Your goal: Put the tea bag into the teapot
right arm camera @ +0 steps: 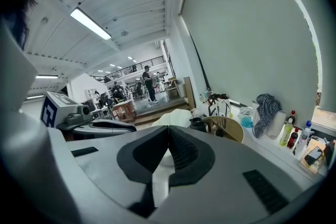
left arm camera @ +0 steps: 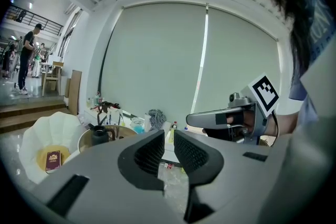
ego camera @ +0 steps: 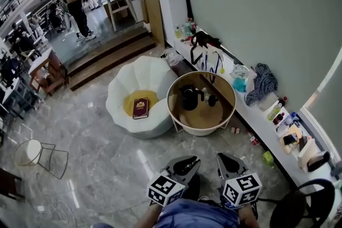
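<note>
A black teapot point(ego camera: 188, 97) stands on a round wooden table point(ego camera: 179, 109) with a raised rim, next to a few small dark items point(ego camera: 209, 97). I cannot make out a tea bag. Both grippers are held low, near the person's body and well short of the table. My left gripper point(ego camera: 187, 162) has its jaws slightly apart with nothing between them point(left arm camera: 169, 134). The jaws of my right gripper point(ego camera: 224, 158) are closed tip to tip and empty point(right arm camera: 168, 128). The teapot point(left arm camera: 100, 135) shows far off in the left gripper view, and the teapot point(right arm camera: 198, 124) also in the right one.
A white petal-shaped chair point(ego camera: 140, 94) with a red book point(ego camera: 140, 108) sits left of the table. A white ledge point(ego camera: 262, 120) along the wall carries bottles and a checked cloth point(ego camera: 260, 83). A wire stool point(ego camera: 32, 152) stands far left. Wooden steps point(ego camera: 107, 56) and people lie beyond.
</note>
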Demonstrator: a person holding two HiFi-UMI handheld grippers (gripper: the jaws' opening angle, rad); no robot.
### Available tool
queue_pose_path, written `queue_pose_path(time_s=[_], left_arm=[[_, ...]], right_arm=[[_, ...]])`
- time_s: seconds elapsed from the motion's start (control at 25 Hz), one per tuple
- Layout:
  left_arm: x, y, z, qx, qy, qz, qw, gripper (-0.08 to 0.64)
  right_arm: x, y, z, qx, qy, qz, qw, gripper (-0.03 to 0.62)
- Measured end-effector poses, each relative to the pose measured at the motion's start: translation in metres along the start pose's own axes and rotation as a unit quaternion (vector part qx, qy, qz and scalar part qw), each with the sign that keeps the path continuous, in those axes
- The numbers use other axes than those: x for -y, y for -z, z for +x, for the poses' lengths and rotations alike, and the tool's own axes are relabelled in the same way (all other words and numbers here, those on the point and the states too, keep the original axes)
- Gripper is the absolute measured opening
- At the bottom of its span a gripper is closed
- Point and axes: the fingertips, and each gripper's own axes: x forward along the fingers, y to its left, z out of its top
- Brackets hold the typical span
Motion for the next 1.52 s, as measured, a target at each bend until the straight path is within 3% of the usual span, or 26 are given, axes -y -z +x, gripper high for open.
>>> queue_pose_path(time_s=[0.32,0.96,1.52], left_arm=[[-0.067,-0.014,0.050,-0.017,0.009,-0.012,0.9997,0.052],[-0.266,-0.074,0.128,-0.019,0.004,-0.033,0.9993,0.052],[-0.300,-0.084,0.156,-0.014,0.041,-0.043,0.9981,0.052]], right_arm=[[0.044,-0.022,0.071,-0.018,0.012,0.021,1.000,0.017],[0.102,-0.096,0.251,-0.050,0.037,0.044,0.997,0.017],[0.119,-0.116,0.297,-0.071,0.059,0.040,0.995,0.017]])
